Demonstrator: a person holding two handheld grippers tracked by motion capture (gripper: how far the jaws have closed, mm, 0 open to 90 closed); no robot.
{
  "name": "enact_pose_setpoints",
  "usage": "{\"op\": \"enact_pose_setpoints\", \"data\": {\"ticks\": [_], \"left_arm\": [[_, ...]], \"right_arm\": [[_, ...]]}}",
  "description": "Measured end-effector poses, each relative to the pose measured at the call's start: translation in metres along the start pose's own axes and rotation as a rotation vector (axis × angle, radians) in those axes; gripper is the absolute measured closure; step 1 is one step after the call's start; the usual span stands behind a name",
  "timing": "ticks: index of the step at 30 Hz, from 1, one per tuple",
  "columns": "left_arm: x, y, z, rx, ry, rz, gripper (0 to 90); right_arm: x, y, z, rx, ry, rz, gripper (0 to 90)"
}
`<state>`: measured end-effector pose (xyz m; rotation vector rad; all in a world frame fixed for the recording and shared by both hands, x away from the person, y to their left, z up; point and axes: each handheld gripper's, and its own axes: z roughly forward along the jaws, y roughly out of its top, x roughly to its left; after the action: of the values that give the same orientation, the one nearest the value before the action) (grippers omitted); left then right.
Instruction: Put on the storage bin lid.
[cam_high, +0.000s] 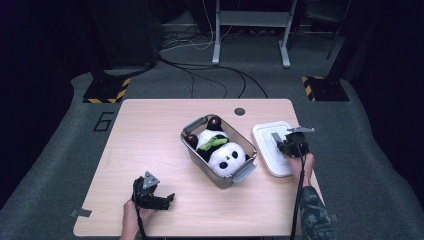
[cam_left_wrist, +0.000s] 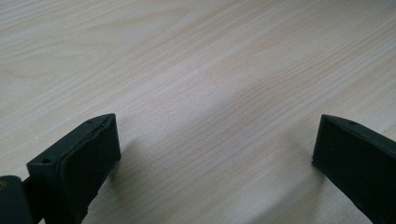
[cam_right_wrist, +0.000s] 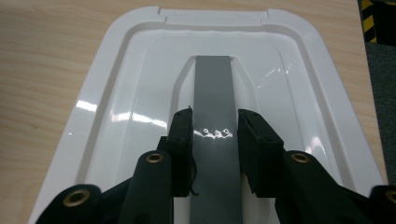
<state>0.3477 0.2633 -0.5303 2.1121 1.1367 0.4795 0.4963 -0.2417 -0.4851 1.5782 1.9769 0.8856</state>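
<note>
R gripper (cam_right_wrist: 215, 130): jaws clamped on lid (cam_right_wrist: 116, 93) handle (cam_right_wrist: 213, 84). Lift level, centre over bin (cam_high: 192, 150) w/ panda (cam_high: 225, 152). L gripper (cam_left_wrist: 210, 154): jaws apart, idle on table (cam_left_wrist: 187, 56).

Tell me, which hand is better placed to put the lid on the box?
Probably the right: the right gripper already clamps the grey handle of the white lid. The left gripper is open on the bare table.

free: table (cam_high: 150, 125) left half | obstacle: bin (cam_high: 192, 150) centre, lid (cam_high: 265, 150) right
</note>
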Motion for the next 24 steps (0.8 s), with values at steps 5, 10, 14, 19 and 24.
{"op": "enact_pose_setpoints", "data": {"ticks": [5,10,14,19,24], "left_arm": [[0.0,0.0,0.0,-0.002,0.001,0.003,1.1],[0.0,0.0,0.0,-0.002,0.002,0.003,1.3],[0.0,0.0,0.0,-0.004,0.004,0.002,1.5],[0.001,0.0,0.0,-0.002,0.004,0.004,1.6],[0.0,0.0,0.0,-0.004,0.006,0.001,1.6]], "right_arm": [[0.001,0.011,-0.017,-0.022,0.01,-0.01,66.6],[0.003,0.022,-0.033,-0.056,0.005,-0.022,66.6],[0.006,0.031,-0.045,-0.079,0.008,-0.036,66.6],[0.011,0.042,-0.06,-0.109,0.008,-0.055,66.6],[0.018,0.053,-0.074,-0.137,0.016,-0.073,66.6]]}}
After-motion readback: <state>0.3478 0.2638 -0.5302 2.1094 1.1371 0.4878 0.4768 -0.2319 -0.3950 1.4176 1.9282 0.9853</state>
